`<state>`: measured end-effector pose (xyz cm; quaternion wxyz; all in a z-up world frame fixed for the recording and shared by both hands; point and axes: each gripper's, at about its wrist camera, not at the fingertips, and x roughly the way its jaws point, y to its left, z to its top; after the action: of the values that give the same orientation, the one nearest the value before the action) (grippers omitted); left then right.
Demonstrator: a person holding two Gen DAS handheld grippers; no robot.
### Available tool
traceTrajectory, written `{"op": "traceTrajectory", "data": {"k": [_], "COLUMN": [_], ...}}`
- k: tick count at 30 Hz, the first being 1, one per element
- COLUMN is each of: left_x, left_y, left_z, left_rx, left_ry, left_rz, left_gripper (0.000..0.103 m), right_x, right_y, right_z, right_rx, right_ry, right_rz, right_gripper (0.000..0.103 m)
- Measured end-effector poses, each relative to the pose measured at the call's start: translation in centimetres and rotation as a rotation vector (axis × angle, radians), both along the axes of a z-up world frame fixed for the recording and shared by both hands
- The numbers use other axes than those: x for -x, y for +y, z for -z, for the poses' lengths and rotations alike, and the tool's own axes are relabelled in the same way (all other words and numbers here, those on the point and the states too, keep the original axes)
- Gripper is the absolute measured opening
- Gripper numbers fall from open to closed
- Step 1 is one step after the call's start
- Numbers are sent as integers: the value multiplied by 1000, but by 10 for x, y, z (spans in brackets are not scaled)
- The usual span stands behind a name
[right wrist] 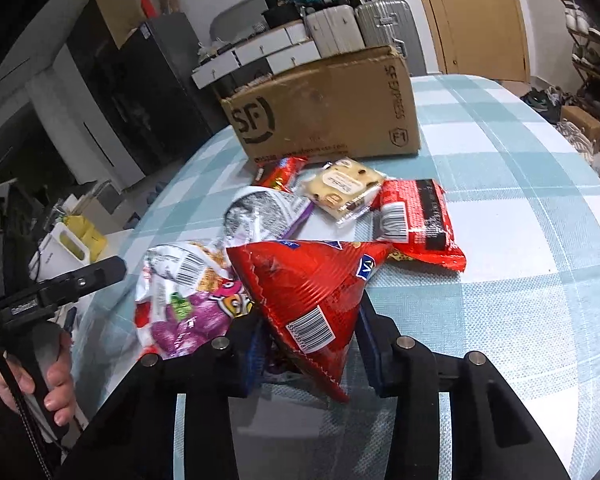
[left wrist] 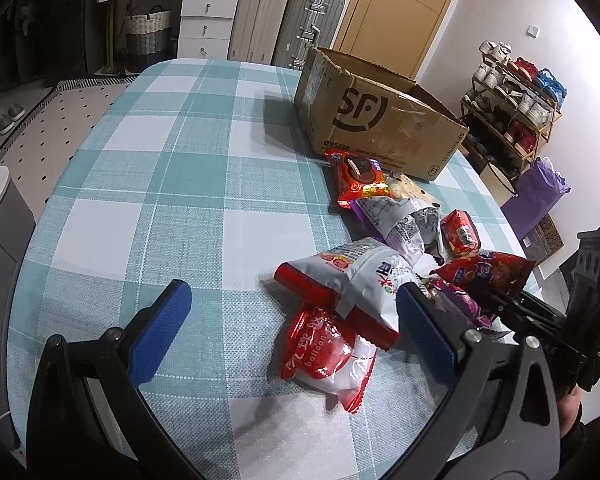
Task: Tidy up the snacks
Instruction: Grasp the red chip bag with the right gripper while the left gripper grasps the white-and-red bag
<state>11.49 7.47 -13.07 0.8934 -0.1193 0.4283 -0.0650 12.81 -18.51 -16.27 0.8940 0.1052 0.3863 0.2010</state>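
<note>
**Right wrist: one red bag pinched**

Right hand-held gripper (right wrist: pixel 308 354) clamps the red triangular bag (right wrist: pixel 304 292). Left hand-held gripper (left wrist: pixel 296 320) gapes, empty, above a red-and-white bag (left wrist: pixel 348 276). Cardboard box (left wrist: pixel 376 120) stands at twelve o'clock on the bench (left wrist: pixel 160 184), contents unseen.

Cardboard box (left wrist: pixel 376 120) interior — hidden by its walls; red triangular bag (right wrist: pixel 304 300) covers the purple packet (right wrist: pixel 180 312) — print unreadable.

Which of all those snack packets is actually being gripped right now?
The red triangular bag with the barcode: the right gripper is shut on its lower end. Every other packet lies loose on the checked tablecloth.
</note>
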Motion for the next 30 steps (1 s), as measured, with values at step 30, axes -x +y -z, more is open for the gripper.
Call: {"op": "traceTrajectory", "data": {"k": [30], "left_x": [-57], "left_y": [-47], "left_z": [25], "left_rx": [28], "left_ry": [133], "left_rz": [167], "left_gripper": [102], "right_x": [6], "right_y": [-23], "right_z": [-13], "right_rx": [-76], "right_ry": [-58], "right_rz": [7], "right_gripper": [40]}}
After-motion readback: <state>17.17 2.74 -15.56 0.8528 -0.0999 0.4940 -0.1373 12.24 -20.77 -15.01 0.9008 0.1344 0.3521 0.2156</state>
